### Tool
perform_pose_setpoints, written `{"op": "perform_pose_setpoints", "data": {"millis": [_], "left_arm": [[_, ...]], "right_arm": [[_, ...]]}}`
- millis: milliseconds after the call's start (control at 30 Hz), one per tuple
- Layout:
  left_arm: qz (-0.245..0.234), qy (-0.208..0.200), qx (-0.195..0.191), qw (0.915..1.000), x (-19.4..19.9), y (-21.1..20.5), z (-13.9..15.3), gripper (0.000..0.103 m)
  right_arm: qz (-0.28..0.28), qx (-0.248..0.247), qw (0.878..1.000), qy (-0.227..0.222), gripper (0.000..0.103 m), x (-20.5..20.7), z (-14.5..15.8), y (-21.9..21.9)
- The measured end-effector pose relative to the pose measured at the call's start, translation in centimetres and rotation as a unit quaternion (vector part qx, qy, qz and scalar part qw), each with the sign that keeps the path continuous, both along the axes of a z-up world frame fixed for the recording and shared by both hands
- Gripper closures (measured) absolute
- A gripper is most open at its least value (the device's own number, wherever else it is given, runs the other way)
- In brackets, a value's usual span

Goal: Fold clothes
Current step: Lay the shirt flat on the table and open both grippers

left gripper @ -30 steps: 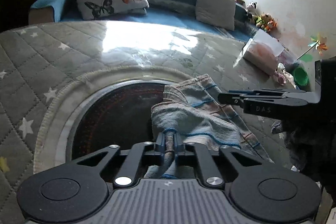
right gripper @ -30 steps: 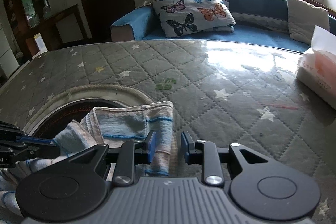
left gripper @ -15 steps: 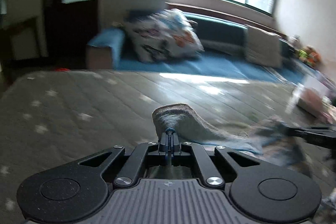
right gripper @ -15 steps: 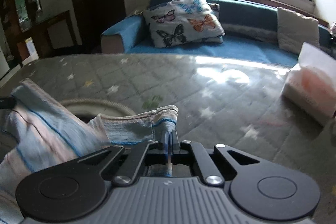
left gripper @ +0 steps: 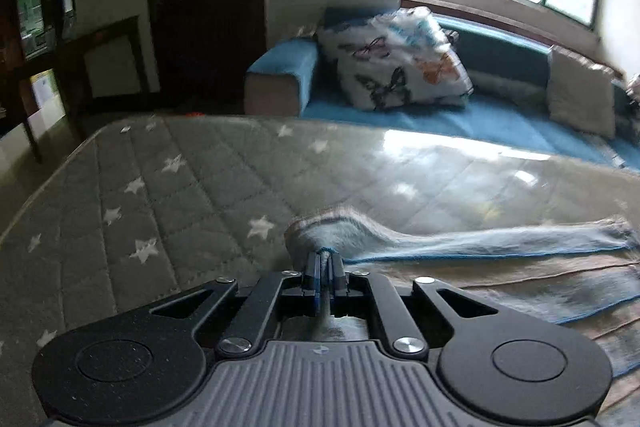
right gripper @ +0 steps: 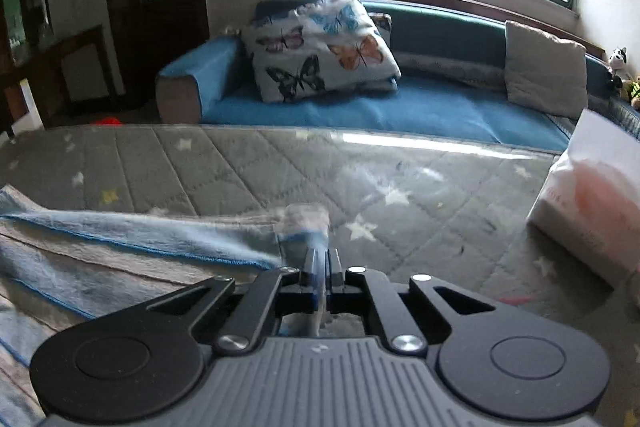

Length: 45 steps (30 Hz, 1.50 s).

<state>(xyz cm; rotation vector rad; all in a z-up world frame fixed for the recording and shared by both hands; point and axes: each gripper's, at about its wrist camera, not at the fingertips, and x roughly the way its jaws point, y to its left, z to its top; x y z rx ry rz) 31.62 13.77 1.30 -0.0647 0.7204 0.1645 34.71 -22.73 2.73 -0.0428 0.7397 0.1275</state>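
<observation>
A blue and beige striped cloth [left gripper: 480, 267] lies stretched across the grey quilted star-patterned table cover [left gripper: 160, 187]. My left gripper [left gripper: 324, 259] pinches its left corner; its jaws are opening slightly, but the pads still press the fabric. In the right wrist view the same cloth [right gripper: 120, 247] runs off to the left. There my right gripper [right gripper: 320, 259] is shut on its right corner, which bunches up just past the fingertips. The cloth's top edge spans taut between the two grippers.
A white and pink bag [right gripper: 588, 211] stands on the table cover [right gripper: 440, 227] close to the right of my right gripper. Beyond the table's far edge is a blue sofa with a butterfly pillow [right gripper: 320, 51]. The table's left edge [left gripper: 60, 179] drops to the floor.
My right gripper has shut on the cloth's corner. Both grippers have drawn apart, spreading the bunched cloth into a flat strip. The left view has swung left, away from the dark round opening.
</observation>
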Motion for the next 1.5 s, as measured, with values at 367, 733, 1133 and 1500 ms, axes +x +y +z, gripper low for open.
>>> {"op": "perform_pose_setpoints", "data": {"millis": [367, 733, 1133, 1500], "left_arm": [[0.013, 0.018, 0.023, 0.9995, -3.9, 0.4, 0.6, 0.029], [-0.066, 0.027, 0.048, 0.9963, -12.6, -4.2, 0.3, 0.010], [-0.146, -0.003, 0.113, 0.9828, -22.0, -9.6, -0.9, 0.001], [-0.144, 0.003, 0.106, 0.9839, -26.7, -8.7, -2.3, 0.000]], "right_arm": [[0.042, -0.018, 0.999, 0.020, 0.059, -4.1, 1.0, 1.5], [0.148, -0.031, 0.988, 0.038, 0.028, -14.3, 1.1, 5.8], [0.228, -0.076, 0.970, 0.033, 0.016, -25.5, 0.1, 8.7], [0.223, -0.060, 0.972, 0.042, 0.012, -31.1, 0.1, 5.6]]}}
